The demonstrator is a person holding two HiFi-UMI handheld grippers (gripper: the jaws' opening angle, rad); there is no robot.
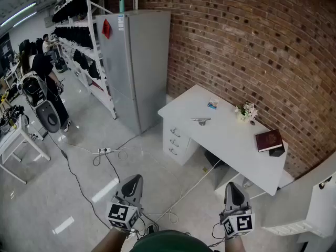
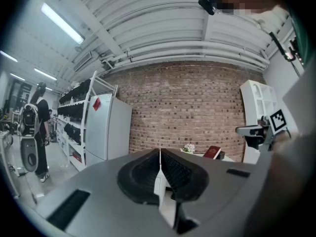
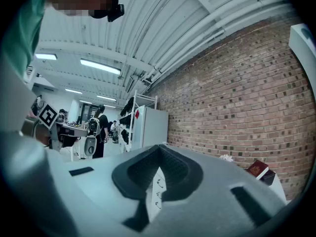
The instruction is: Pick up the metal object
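The metal object, a small silvery handle-like piece, lies on the white desk near its left end. Both grippers hang low over the floor, well short of the desk. My left gripper has its jaws together with nothing between them, and the same shows in the left gripper view. My right gripper also looks shut and empty, with its pads meeting at the tip. Neither gripper view shows the metal object; the jaws hide that part of the desk.
On the desk are a small blue item, white flowers and a red book. A grey fridge stands left of the desk against the brick wall. Cables trail over the floor. A person stands far left.
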